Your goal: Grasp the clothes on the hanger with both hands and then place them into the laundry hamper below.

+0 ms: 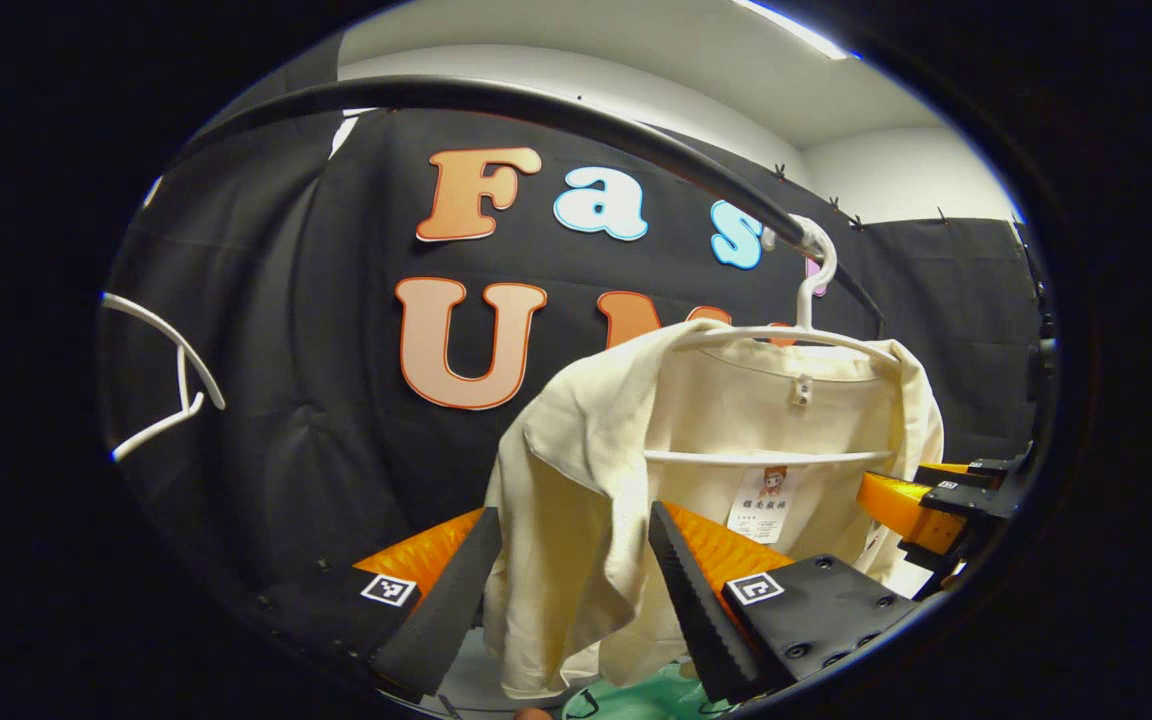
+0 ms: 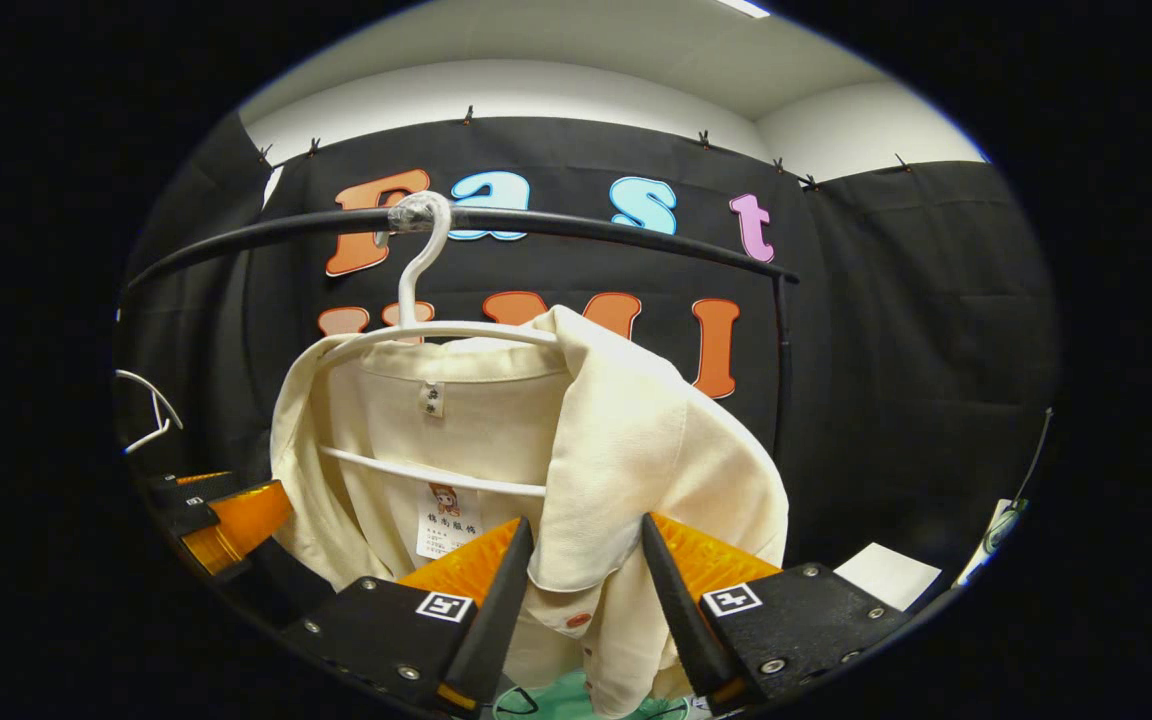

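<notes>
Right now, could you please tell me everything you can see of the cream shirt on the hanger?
The cream shirt looks like soft woven fabric, with a small tag at the neckline and a paper label lower down inside. It hangs on a white hanger hooked over the black rail, draped open with its sleeves falling forward in folds. The left gripper has one sleeve between its open fingers; the right gripper likewise brackets the other sleeve. Whether the fingers press the cloth cannot be told.
</notes>
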`<state>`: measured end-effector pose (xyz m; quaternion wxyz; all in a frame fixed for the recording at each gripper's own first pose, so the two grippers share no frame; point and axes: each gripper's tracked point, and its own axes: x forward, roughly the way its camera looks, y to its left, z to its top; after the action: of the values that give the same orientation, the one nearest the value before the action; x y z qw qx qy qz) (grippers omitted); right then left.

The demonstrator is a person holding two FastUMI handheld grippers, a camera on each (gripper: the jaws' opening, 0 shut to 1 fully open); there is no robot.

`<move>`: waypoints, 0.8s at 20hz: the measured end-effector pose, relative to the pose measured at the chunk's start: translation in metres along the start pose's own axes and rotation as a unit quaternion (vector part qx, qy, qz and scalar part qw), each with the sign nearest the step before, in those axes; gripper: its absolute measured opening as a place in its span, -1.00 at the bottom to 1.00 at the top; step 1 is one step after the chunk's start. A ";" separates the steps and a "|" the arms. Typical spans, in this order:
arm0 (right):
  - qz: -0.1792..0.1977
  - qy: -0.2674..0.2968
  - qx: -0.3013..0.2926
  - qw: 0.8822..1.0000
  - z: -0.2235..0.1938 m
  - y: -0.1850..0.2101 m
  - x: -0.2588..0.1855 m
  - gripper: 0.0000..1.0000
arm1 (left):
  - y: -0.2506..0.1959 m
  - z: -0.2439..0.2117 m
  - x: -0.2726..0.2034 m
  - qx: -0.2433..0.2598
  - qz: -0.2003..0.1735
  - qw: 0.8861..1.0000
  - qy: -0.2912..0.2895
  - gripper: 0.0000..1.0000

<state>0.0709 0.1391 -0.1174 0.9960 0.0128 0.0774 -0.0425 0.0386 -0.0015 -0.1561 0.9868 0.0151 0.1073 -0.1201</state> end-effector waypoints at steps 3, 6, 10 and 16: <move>-0.003 0.008 0.004 1.000 -0.004 -0.002 0.004 -0.09 | -0.015 -0.001 0.005 0.005 -0.021 1.000 0.000 0.94; -0.006 0.011 0.007 1.000 -0.003 -0.008 0.005 -0.54 | -0.013 -0.008 0.021 0.018 -0.013 1.000 0.007 0.93; 0.001 0.016 0.001 1.000 0.000 -0.008 0.000 -0.72 | -0.009 -0.017 0.047 0.023 -0.003 1.000 0.011 1.00; 0.019 0.016 0.015 1.000 0.010 -0.013 -0.015 -0.82 | 0.003 -0.026 0.073 0.018 0.013 1.000 0.020 0.87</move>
<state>0.0564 0.1272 -0.1059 0.9950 0.0303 0.0924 -0.0246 0.1033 -0.0142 -0.1969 0.9855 0.0370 0.1249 -0.1084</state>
